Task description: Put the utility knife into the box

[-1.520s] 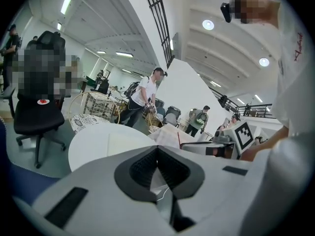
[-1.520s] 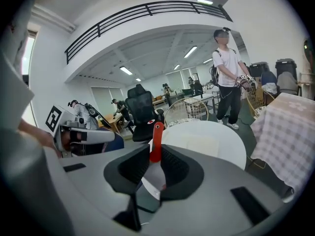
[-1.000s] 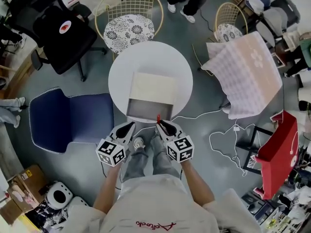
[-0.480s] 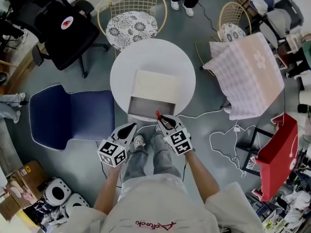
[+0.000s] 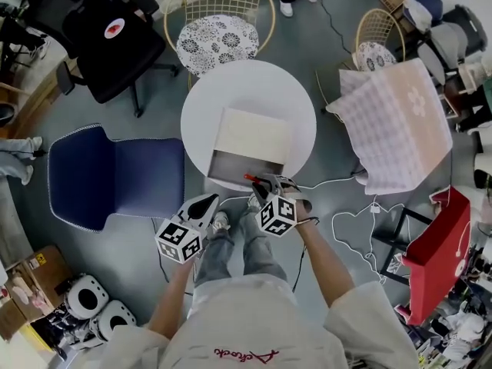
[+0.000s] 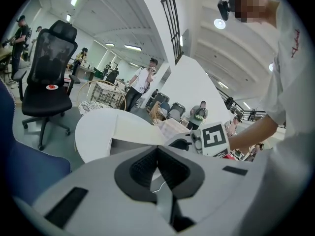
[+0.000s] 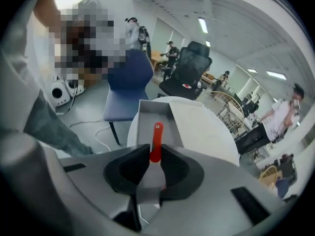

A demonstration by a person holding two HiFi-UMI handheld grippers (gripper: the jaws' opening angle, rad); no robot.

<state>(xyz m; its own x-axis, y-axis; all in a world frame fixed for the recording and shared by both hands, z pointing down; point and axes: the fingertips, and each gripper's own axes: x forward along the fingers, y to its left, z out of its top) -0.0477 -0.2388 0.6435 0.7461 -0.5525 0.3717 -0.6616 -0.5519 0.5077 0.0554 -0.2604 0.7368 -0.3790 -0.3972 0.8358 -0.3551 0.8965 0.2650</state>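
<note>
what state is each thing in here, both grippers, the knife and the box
left gripper: fingers together, nothing between them, short of the table.
right gripper: fingers shut on the utility knife.
utility knife: clamped at one end, red body sticking out over the box, not yet in it; no blade can be made out.
box: open on the table, grey inside showing, nothing seen in it.

Red utility knife point(image 7: 156, 141), clamped between jaws, tip seemingly over the open box point(image 5: 238, 165)
</note>
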